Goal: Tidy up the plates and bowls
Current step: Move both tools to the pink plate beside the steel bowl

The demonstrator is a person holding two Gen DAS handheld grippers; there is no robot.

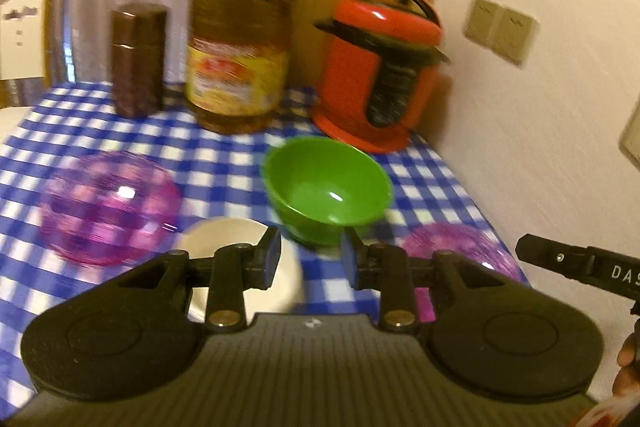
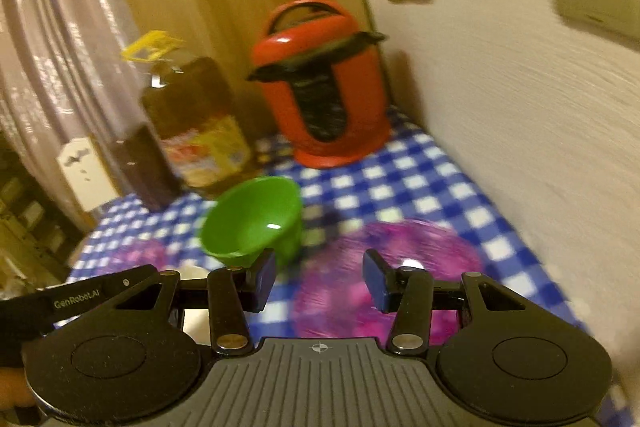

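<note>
I hold my left gripper (image 1: 310, 261) tilted down over the checked tablecloth (image 1: 224, 163), jaws narrowly parted with nothing between them. Straight ahead of its fingers sits the green bowl (image 1: 326, 193), upright; the white bowl (image 1: 240, 267) lies under the left finger, and a purple translucent plate (image 1: 108, 207) lies farther left. My right gripper (image 2: 320, 279) also points downward, jaws about half open and empty, above a second purple plate (image 2: 384, 267). Beyond both stand the oil bottle (image 1: 240, 39), a brown canister (image 1: 138, 61) and a red cooker (image 1: 380, 67).
</note>
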